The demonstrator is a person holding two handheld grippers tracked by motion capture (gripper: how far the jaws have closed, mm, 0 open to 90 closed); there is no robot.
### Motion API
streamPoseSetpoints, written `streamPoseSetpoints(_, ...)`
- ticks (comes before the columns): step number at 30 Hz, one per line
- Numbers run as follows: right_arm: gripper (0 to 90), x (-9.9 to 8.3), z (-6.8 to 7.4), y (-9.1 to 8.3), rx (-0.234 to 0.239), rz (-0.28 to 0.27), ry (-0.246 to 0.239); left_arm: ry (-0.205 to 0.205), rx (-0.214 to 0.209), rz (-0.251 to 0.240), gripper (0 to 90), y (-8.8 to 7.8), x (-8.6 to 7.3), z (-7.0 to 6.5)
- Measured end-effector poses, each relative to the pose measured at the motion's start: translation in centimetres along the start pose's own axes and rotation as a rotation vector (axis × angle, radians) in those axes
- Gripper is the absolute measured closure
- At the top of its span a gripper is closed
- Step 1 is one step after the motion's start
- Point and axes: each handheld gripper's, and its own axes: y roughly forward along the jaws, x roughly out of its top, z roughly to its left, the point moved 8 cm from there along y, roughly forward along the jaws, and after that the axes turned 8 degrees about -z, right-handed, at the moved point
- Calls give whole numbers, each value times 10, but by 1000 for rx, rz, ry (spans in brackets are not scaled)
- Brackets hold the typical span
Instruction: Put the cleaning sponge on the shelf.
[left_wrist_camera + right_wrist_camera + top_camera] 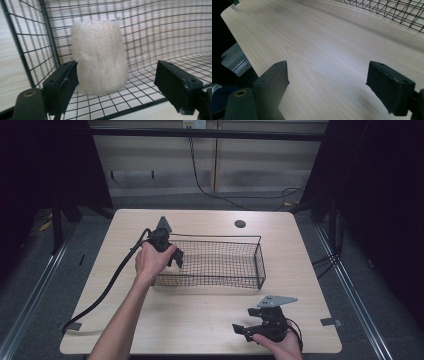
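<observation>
The left gripper is hanging over the left end of the basket, its jaws spread wide and pinching nothing; in the left gripper view a pale, fuzzy sponge is standing upright on the mesh floor in the basket's left corner, close to the wire wall; the left jaw is sitting just beside the sponge, the right jaw well apart from it, and whether the left one is touching it cannot be told; the basket is sitting mid-table; the right gripper is resting near the table's front edge, towards its right corner, jaws spread over bare wood.
</observation>
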Motion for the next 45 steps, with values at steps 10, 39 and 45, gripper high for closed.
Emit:
streamPoseSetpoints(10, 171, 0, 0, 0, -1, -1, 2, 138, -118, -127, 175, -25, 4, -8)
streamPoseSetpoints(39, 171, 0, -2, 2, -10, 4, 8, 372, -276, -284, 204, -75, -32, -3)
streamPoseSetpoints(45, 171, 0, -2, 1, -9, 6, 9, 371, -322, -351, 205, -75, -45, -1)
